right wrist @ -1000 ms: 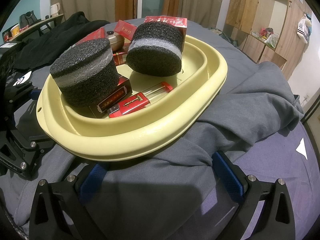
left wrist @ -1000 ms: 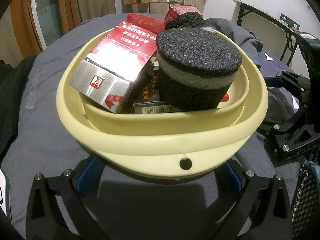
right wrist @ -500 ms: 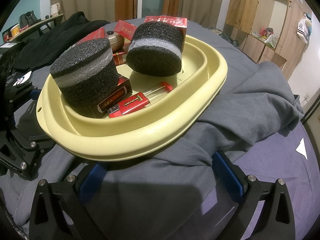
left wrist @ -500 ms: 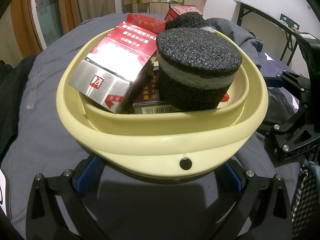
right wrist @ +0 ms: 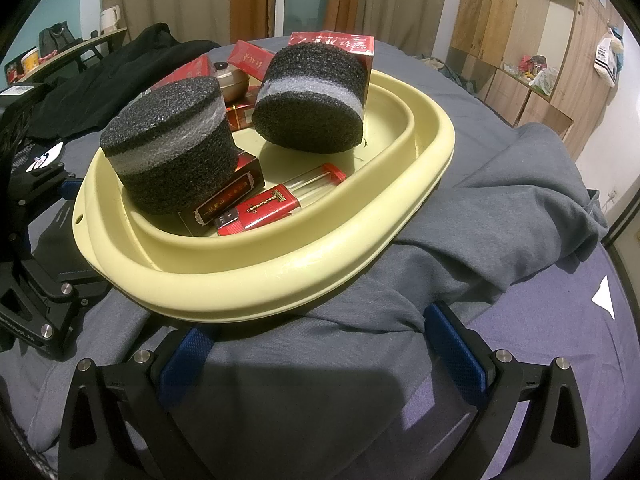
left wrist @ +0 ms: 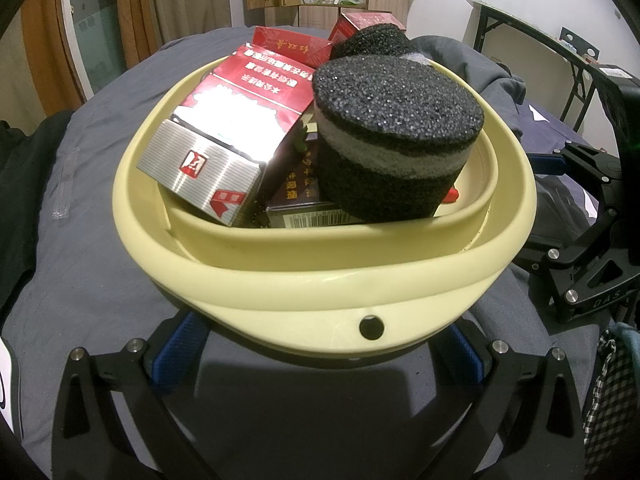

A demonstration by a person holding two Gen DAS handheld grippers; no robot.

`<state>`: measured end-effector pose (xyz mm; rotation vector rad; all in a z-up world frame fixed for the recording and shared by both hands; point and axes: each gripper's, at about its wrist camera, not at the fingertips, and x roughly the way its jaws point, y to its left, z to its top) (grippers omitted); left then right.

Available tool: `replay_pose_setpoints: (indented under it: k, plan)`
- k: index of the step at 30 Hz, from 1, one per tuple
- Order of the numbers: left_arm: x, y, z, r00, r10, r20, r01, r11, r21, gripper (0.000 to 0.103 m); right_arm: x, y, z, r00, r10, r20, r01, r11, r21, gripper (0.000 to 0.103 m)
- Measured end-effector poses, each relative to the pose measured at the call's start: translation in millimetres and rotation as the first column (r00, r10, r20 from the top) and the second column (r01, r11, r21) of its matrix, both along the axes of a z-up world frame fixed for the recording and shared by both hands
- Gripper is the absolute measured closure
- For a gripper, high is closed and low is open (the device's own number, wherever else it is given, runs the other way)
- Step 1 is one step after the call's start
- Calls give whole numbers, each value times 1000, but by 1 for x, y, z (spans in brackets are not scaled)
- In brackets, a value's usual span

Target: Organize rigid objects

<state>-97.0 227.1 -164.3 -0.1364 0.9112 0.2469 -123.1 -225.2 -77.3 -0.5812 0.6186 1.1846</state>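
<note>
A pale yellow basin [left wrist: 304, 280] [right wrist: 256, 280] rests on a grey cloth. Inside are two black foam cylinders with a grey band, one upright [left wrist: 396, 136] [right wrist: 172, 148] and one tilted [right wrist: 316, 96]. Around them lie several red boxes [left wrist: 244, 120] [right wrist: 276, 204], a dark box [right wrist: 228, 196] and a small lidded metal pot [right wrist: 232, 80]. My left gripper [left wrist: 320, 348] is open, its blue pads [left wrist: 176, 344] just under the basin's near rim. My right gripper [right wrist: 320, 352] is open over the cloth, close to the basin's side, with nothing between its fingers.
A crumpled grey garment [right wrist: 500, 208] lies under and beside the basin. Dark clothing [right wrist: 120, 68] is heaped further back. A checkered cloth [left wrist: 608, 392] sits at the left view's right edge. A folding table [left wrist: 532, 28] and wooden cabinets [right wrist: 516, 40] line the room's walls.
</note>
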Motion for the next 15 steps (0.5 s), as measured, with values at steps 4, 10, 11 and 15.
replay_pose_setpoints:
  k: [4,10,11,15]
  plan:
    - [-2,1,1,1000,0,0,0,1000,0,0,-1,0,0,1000,0,0,0,1000,0,0]
    - [0,0,0,1000,0,0,0,1000,0,0,0,0,0,1000,0,0,0,1000,0,0]
    - [-1,0,0,1000,0,0,0,1000,0,0,0,0,0,1000,0,0,0,1000,0,0]
    - [0,0,0,1000,0,0,0,1000,0,0,0,0,0,1000,0,1,0,1000,0,0]
